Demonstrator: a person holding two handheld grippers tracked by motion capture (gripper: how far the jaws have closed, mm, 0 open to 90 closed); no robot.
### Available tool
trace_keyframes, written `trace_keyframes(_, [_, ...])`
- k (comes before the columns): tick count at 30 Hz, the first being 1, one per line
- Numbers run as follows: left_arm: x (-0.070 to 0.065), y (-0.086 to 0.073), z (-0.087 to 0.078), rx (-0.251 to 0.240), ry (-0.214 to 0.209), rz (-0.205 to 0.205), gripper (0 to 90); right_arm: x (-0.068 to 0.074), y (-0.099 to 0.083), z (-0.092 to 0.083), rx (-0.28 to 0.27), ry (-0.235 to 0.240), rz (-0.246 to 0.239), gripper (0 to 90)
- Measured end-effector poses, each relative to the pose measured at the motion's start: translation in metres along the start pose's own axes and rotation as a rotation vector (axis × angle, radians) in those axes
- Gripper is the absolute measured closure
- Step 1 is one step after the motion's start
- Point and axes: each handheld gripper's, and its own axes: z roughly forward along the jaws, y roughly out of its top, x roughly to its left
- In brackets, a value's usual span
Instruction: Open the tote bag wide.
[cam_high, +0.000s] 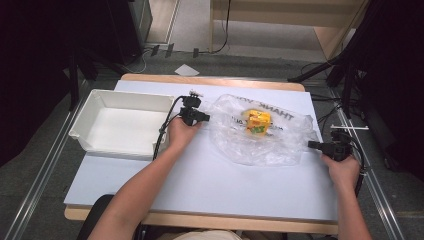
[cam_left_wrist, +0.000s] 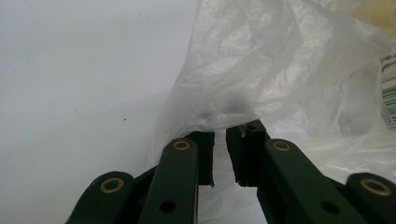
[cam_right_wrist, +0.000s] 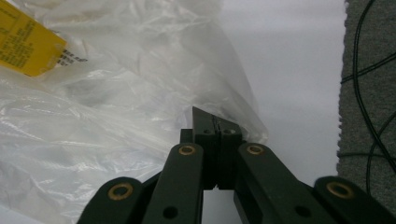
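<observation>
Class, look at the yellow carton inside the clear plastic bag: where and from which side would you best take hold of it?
Probably grip the yellow carton across its flat side faces, coming through the clear plastic bag's mouth. Where the mouth lies cannot be told. The film covers the carton, so gripping from above would pinch plastic too.

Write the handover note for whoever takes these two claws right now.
Left claw: jaws a narrow gap apart at the bag's left edge; film lies at the tips, no firm pinch visible.
Right claw: shut on the bag's right edge.
Bag lies flat on the table, yellow pack inside it. White bin sits left of the bag, with nothing in it.
Done: right edge gripped.
Left: probably get a left-side grip, then open the bag to reach the pack.
</observation>
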Motion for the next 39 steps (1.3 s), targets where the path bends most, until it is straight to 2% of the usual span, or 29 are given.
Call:
trace_keyframes(3, [-0.002, 0.0, -0.001, -0.008, -0.017, -0.003, 78.0, 0.005, 0.003, -0.003, -0.015, 0.006, -0.017, 90.0])
trace_keyframes(6, [-0.004, 0.0, -0.005, -0.014, -0.033, 0.011, 76.8, 0.01, 0.007, -0.005, -0.016, 0.001, -0.041, 90.0])
trace_keyframes(11, [-0.007, 0.002, -0.012, -0.021, -0.058, 0.019, 70.5, 0.013, 0.01, -0.009, -0.029, 0.018, -0.041, 89.0])
trace_keyframes(15, [-0.011, 0.003, -0.018, -0.029, -0.098, 0.031, 71.2, 0.019, 0.011, -0.013, -0.031, 0.026, -0.052, 88.4])
trace_keyframes(21, [-0.022, 0.007, -0.03, -0.042, -0.121, 0.084, 72.1, 0.029, 0.015, -0.022, -0.044, 0.045, -0.072, 87.0])
trace_keyframes(26, [-0.027, 0.011, -0.039, -0.051, -0.146, 0.095, 72.8, 0.038, 0.019, -0.03, -0.048, 0.051, -0.088, 87.0])
trace_keyframes(29, [-0.032, 0.012, -0.046, -0.056, -0.162, 0.117, 72.8, 0.045, 0.02, -0.035, -0.05, 0.062, -0.102, 86.5])
trace_keyframes(34, [-0.044, 0.017, -0.055, -0.071, -0.19, 0.136, 74.4, 0.059, 0.025, -0.042, -0.067, 0.082, -0.14, 86.3])
trace_keyframes(39, [-0.059, 0.022, -0.056, -0.078, -0.208, 0.164, 78.7, 0.076, 0.034, -0.042, -0.081, 0.082, -0.191, 90.0])
